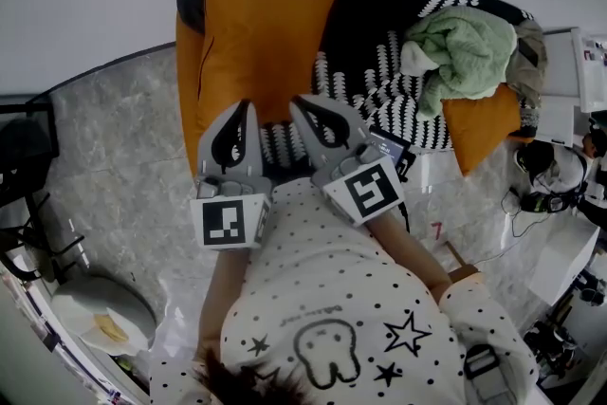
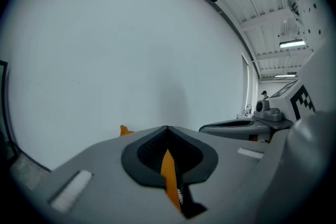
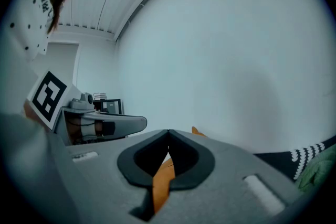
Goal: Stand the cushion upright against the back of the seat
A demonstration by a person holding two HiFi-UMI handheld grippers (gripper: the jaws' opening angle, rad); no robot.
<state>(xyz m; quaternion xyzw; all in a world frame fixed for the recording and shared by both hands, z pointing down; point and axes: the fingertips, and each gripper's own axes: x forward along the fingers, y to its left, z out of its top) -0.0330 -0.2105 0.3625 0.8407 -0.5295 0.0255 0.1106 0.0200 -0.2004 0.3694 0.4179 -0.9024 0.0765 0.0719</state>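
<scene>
Cushion (image 1: 261, 33) seems to stand upright already against the back of the seat (image 1: 370, 5), at its left end, directly ahead of me. My left tool (image 1: 244, 106) and right tool (image 1: 297, 101) are both closed, empty I judge, equally near its lower edge.

Cushion (image 1: 261, 33) is dead ahead of the left gripper (image 1: 244, 109) and right gripper (image 1: 302, 105), on the seat (image 1: 370, 5), leaning on its back. Off to the right gripper's right, a cloth (image 1: 462, 52) is heaped on the seat, with a second cushion (image 1: 479, 126) just beside it.
</scene>
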